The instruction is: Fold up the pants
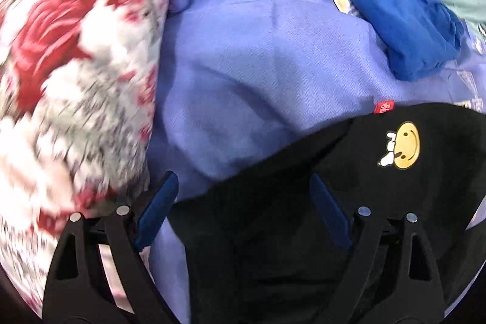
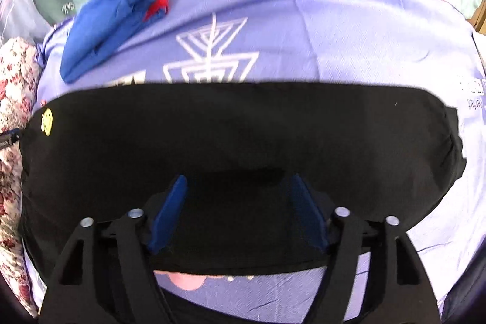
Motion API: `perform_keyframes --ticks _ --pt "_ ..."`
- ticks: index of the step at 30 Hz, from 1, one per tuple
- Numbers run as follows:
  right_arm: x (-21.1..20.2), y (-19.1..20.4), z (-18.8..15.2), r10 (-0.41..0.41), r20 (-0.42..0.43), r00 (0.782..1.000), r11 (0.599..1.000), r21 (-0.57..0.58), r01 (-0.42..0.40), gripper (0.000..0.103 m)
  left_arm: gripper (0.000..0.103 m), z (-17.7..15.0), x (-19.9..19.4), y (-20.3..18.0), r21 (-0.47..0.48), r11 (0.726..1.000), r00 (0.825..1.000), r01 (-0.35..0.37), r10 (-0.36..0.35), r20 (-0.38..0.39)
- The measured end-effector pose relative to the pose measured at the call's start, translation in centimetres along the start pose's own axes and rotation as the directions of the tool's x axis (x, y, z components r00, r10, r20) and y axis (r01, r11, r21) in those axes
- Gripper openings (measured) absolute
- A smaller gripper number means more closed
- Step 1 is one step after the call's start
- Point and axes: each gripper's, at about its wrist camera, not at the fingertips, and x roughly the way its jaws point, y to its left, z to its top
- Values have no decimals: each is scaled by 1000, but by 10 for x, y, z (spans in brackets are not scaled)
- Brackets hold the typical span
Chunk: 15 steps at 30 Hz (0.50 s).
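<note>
Right now the right gripper [image 2: 237,196] has its blue pads [image 2: 168,213] spread wide, with nothing pinched. It hangs over the middle of the black pants [image 2: 243,126], and the cloth under it looks free. The left gripper [image 1: 243,202] is spread wide too and holds nothing. It hangs over the end of the pants with the yellow smiley [image 1: 405,144].

The pants lie in a long folded band across the purple blanket [image 2: 334,44], close to its near edge. One end almost reaches the flowery quilt [image 1: 76,66] at the blanket's left edge.

The pants look soft, floppy and light. They will sag and slide if lifted by one spot. I think it is best to pinch them at an end, through all the layers, one gripper at each corner. The black cloth hides its folds, so the layers are hard to see.

A blue cloth [image 2: 112,20] sits near the far left corner, well apart.
</note>
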Motion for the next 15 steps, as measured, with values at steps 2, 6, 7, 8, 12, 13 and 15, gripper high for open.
perform_keyframes --ticks 2,6,7,8,12,13,15 --pt "-3 -2 9 6 13 1000 1000 -1 -6 81 89 4 4 0 19 1000 1000 12 -12 -3" --pt "-2 6 25 45 28 999 999 -12 -45 82 87 12 7 -4 43 999 1000 27 -27 4" --pt "2 10 32 49 28 998 998 -25 -49 82 87 13 8 -5 47 998 1000 30 -30 5" --pt "4 18 36 42 35 998 998 -50 -41 82 87 14 8 -6 47 998 999 33 -33 6" --pt "25 50 58 -11 66 998 976 -217 25 82 86 13 7 -9 37 998 999 48 -48 8" --pt "32 56 64 -14 56 998 967 -253 28 82 86 13 7 -10 36 998 999 51 -51 8" --pt "45 73 71 -30 43 999 934 -354 43 82 86 19 11 -15 36 998 998 59 -59 5"
